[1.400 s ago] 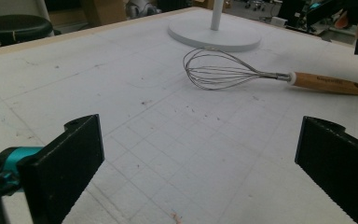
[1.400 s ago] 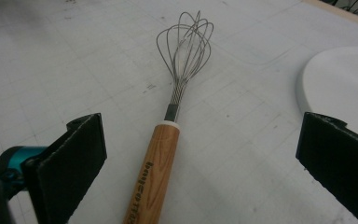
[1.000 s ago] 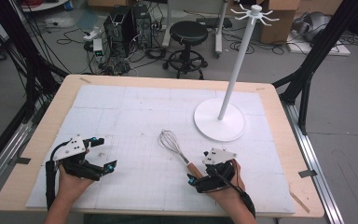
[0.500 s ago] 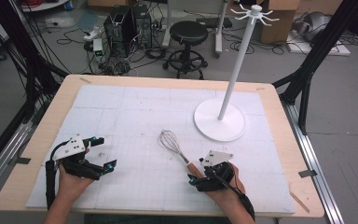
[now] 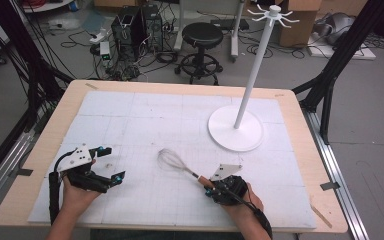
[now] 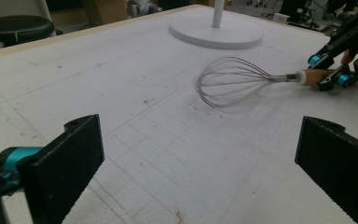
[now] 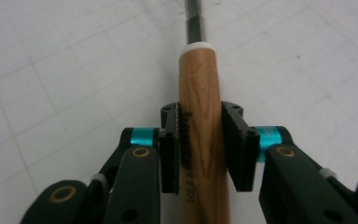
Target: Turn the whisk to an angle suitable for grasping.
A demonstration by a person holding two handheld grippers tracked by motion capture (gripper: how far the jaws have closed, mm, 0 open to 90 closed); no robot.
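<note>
A wire whisk (image 5: 172, 161) with a wooden handle (image 7: 198, 93) lies on the white mat, front centre. My right gripper (image 5: 209, 189) has just been closing its jaws, and they now press on both sides of the handle just below its white collar; the right gripper (image 7: 200, 116) is shut on it. In the left gripper view the whisk (image 6: 228, 86) points its wire head toward me, with the right gripper (image 6: 328, 72) at its handle end. My left gripper (image 5: 114, 162) rests at the front left, open with nothing between its jaws (image 6: 200, 126).
A white stand (image 5: 235, 128) with a round base and a tall pole topped by hooks is at the back right of the mat (image 5: 130, 120). The wooden table edge (image 5: 300, 130) frames the mat. A stool and cables lie beyond the table.
The right gripper's jaws have closed onto the whisk handle, and the whisk head has shifted slightly toward the near left. The left hand has kept still.
</note>
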